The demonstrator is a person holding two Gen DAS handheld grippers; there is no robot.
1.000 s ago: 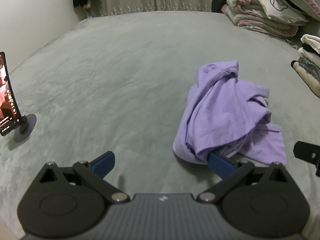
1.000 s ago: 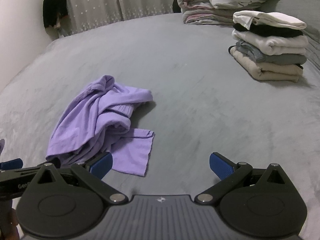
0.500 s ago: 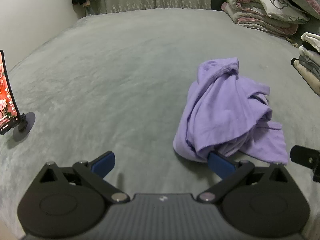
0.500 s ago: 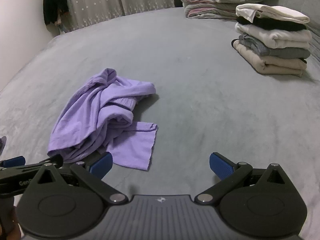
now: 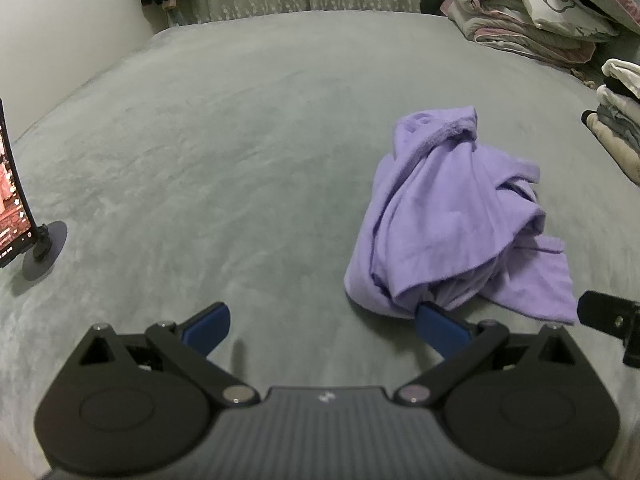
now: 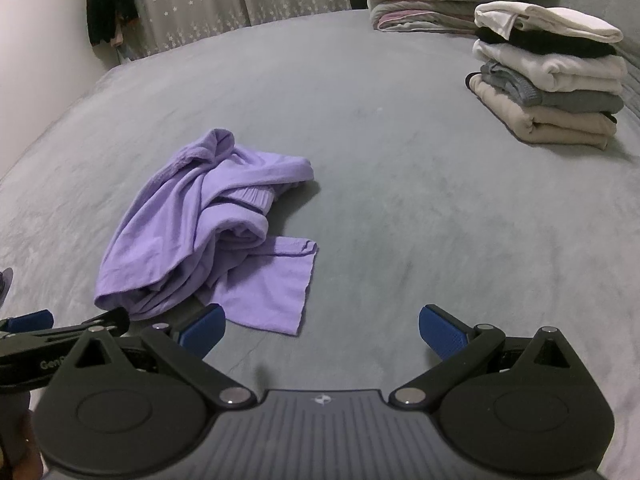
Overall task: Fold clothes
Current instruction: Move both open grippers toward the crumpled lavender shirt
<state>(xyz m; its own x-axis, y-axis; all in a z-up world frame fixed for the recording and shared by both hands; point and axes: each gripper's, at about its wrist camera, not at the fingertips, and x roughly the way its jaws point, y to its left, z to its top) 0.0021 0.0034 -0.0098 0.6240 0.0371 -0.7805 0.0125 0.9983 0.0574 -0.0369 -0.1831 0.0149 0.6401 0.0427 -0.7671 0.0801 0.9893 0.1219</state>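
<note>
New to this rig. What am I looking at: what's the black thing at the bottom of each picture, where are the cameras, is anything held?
No robot: a person carries a two-finger gripper in each hand, each with a fisheye camera looking along its blue-tipped fingers. One picture is from the left gripper, the other from the right gripper. Both are open and hold nothing. On the grey bed lies a crumpled purple garment, a stack of folded clothes at the right, bedding behind, and a phone on a stand at the left.

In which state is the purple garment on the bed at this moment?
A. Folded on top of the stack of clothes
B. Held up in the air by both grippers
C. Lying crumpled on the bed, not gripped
C: the purple garment lies bunched on the grey bed, and both the left gripper and right gripper are open and empty.
</note>
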